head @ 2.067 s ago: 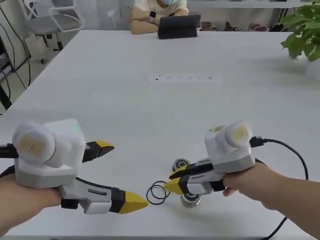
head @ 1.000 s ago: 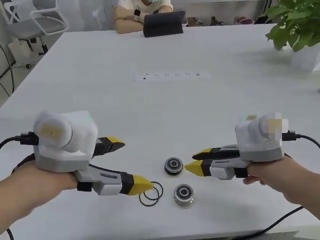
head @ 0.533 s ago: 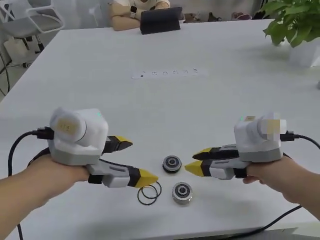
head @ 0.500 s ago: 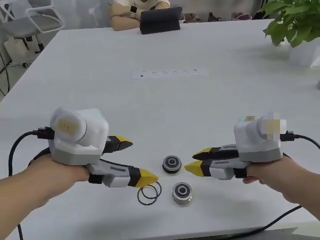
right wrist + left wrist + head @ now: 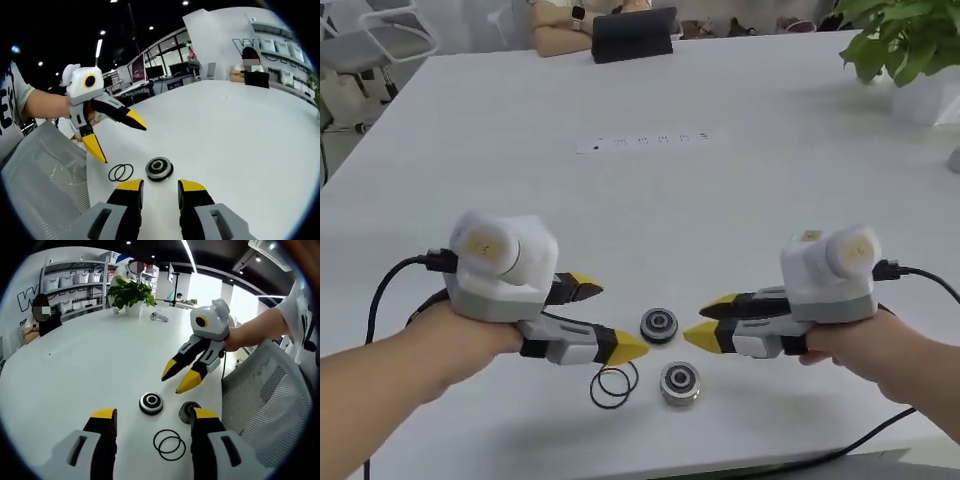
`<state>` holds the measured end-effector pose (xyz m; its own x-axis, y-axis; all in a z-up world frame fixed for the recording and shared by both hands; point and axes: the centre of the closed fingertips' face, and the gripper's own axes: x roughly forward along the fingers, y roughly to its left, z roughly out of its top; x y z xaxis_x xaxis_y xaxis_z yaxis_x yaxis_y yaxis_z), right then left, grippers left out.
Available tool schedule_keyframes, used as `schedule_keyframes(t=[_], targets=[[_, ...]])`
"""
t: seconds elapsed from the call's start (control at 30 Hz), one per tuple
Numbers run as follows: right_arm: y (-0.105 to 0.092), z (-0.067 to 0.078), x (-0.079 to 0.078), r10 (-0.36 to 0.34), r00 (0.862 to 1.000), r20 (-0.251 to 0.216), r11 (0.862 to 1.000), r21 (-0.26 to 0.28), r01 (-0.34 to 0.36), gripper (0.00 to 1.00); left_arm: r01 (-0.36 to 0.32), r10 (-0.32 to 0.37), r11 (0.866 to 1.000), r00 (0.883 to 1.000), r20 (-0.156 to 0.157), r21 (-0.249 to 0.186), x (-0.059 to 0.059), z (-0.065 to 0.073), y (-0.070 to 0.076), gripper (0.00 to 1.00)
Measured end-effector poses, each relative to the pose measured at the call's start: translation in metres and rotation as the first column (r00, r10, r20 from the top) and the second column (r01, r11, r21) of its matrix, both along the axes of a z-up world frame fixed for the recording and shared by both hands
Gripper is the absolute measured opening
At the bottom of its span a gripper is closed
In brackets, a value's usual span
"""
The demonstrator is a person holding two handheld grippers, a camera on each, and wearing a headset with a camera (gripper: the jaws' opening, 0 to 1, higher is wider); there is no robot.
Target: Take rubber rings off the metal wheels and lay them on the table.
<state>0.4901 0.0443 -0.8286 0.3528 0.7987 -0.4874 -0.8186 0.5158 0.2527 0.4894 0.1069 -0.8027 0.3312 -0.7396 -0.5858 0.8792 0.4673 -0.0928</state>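
In the left gripper view one jaw of the left tool (image 5: 153, 416) covers the edge of the nearer small round metal wheel (image 5: 186, 411). The farther small round metal wheel (image 5: 151, 403) has a dark rim, too small to tell whether that is rubber. The two thin black rubber rings (image 5: 613, 384) lie overlapped and flat on the white bench (image 5: 740, 200), just left of the nearer wheel and touching neither wheel. In the head view they sit just under the left tool's nearer yellow tip. The left tool is released, its jaws spread wide and gripping nothing. The right tool (image 5: 705, 321) faces it across the wheels, jaws a little apart and likewise bare. The green potted plant (image 5: 895, 35) and the seated person (image 5: 560, 15) at the bench's far end are cut off by the frame edge.
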Motion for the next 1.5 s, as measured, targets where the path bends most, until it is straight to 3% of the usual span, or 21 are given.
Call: schedule_keyframes(t=[0.53, 0.9, 1.5], targets=[[-0.006, -0.004, -0.002, -0.011, 1.0, -0.004, 1.0, -0.001, 0.011, 0.24, 0.026, -0.026, 1.0, 0.999, -0.033, 0.016, 0.004, -0.017, -0.016, 0.44], [-0.007, -0.006, -0.003, -0.008, 1.0, -0.005, 1.0, -0.009, 0.008, 0.24, 0.056, -0.055, 0.998, 0.998, -0.038, 0.026, 0.005, -0.021, -0.029, 0.35], [-0.008, -0.01, -0.003, -0.007, 1.0, -0.014, 1.0, -0.015, 0.007, 0.24, 0.06, -0.058, 0.997, 0.997, -0.047, 0.047, 0.011, -0.031, -0.035, 0.19]])
